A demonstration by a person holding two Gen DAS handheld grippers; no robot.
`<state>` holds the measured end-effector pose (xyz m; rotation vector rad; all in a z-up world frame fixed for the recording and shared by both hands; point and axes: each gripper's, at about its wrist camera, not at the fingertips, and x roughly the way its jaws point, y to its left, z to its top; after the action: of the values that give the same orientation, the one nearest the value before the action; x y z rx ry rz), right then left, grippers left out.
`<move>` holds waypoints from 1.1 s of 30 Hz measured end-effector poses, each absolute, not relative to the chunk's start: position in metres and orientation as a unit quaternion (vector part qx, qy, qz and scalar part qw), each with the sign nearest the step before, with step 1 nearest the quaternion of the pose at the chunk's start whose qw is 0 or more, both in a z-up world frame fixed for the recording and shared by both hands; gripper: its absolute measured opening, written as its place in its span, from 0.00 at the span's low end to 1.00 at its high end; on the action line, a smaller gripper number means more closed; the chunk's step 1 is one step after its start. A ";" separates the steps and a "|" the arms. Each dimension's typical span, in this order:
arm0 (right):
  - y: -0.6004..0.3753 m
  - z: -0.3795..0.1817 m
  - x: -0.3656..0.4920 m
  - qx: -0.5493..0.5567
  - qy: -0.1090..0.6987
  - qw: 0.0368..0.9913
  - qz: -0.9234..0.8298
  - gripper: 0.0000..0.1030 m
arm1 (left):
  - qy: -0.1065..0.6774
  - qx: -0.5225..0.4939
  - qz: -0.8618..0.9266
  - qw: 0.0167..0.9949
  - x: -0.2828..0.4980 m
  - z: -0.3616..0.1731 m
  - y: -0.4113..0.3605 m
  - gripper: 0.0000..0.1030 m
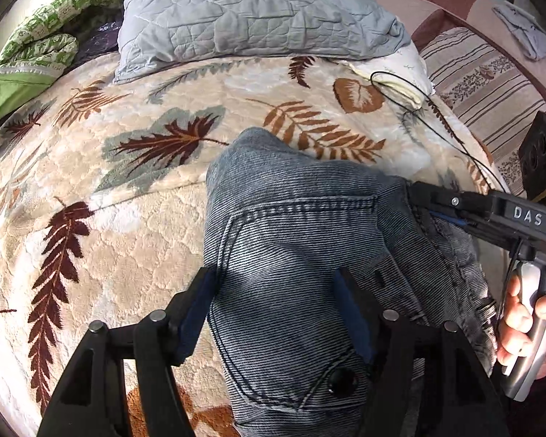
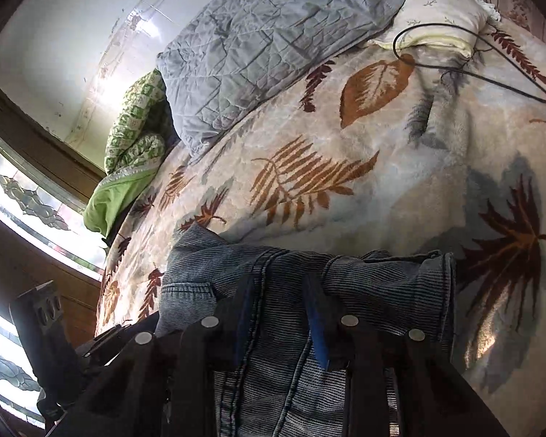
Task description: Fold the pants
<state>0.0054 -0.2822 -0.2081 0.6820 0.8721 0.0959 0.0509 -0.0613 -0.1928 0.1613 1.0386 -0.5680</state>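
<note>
Folding pants (image 1: 295, 255) on leaf-print blanket (image 1: 109, 225), bunched at near edge.

Left to right: green patterned cloth (image 1: 47, 25) and grey quilt (image 1: 251, 11) at far side; left gripper (image 1: 273, 313) over back pocket, fingers apart, denim between them but not pinched; right gripper (image 2: 280, 313) clamped on denim fold; hand (image 1: 527, 327) on its handle.

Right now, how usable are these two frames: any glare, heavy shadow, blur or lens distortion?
Left wrist view: sharp, evenly lit, fisheye bending at the edges; the jeans are partly shadowed near the left gripper. Right wrist view: the window is blown out, the right gripper sits in dark shadow, the horizon is tilted.
</note>
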 end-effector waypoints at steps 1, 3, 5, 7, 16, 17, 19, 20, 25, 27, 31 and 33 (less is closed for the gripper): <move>-0.281 -0.209 0.007 0.321 0.408 0.853 0.045 0.31 | 0.488 0.067 -0.266 0.829 0.052 -0.199 -0.058 0.78; -0.276 -0.209 0.008 0.296 0.408 0.863 0.044 0.31 | 0.501 0.033 -0.267 0.823 0.058 -0.209 -0.049 0.83; -0.274 -0.209 0.008 0.286 0.407 0.866 0.047 0.31 | 0.507 0.032 -0.271 0.818 0.059 -0.207 -0.048 0.83; -0.278 -0.208 0.005 0.302 0.404 0.862 0.051 0.31 | 0.510 0.040 -0.264 0.817 0.056 -0.202 -0.049 0.83; -0.272 -0.176 -0.052 0.286 0.410 0.865 0.050 0.31 | 0.472 0.100 -0.274 0.832 0.002 -0.165 -0.044 0.83; -0.268 -0.175 -0.059 0.277 0.415 0.865 0.054 0.31 | 0.469 0.106 -0.279 0.831 -0.004 -0.162 -0.044 0.83; -0.259 -0.175 -0.070 0.267 0.426 0.863 0.055 0.31 | 0.465 0.122 -0.287 0.829 -0.017 -0.159 -0.045 0.83; -0.256 -0.177 -0.075 0.266 0.432 0.860 0.058 0.31 | 0.464 0.132 -0.290 0.827 -0.023 -0.160 -0.046 0.83; -0.236 -0.203 -0.089 0.250 0.462 0.849 0.050 0.32 | 0.470 0.162 -0.289 0.818 -0.036 -0.180 -0.048 0.83; -0.232 -0.208 -0.093 0.241 0.454 0.857 0.046 0.32 | 0.478 0.140 -0.287 0.818 -0.033 -0.188 -0.043 0.86; -0.226 -0.209 -0.093 0.221 0.459 0.860 0.038 0.33 | 0.477 0.129 -0.287 0.821 -0.030 -0.199 -0.038 0.93; -0.223 -0.212 -0.094 0.214 0.455 0.863 0.032 0.33 | 0.477 0.122 -0.283 0.823 -0.029 -0.204 -0.037 0.98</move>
<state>-0.0936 -0.2225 -0.2122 0.4496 0.9546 0.0669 -0.0288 -0.0366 -0.2038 0.2604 1.0143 -0.6029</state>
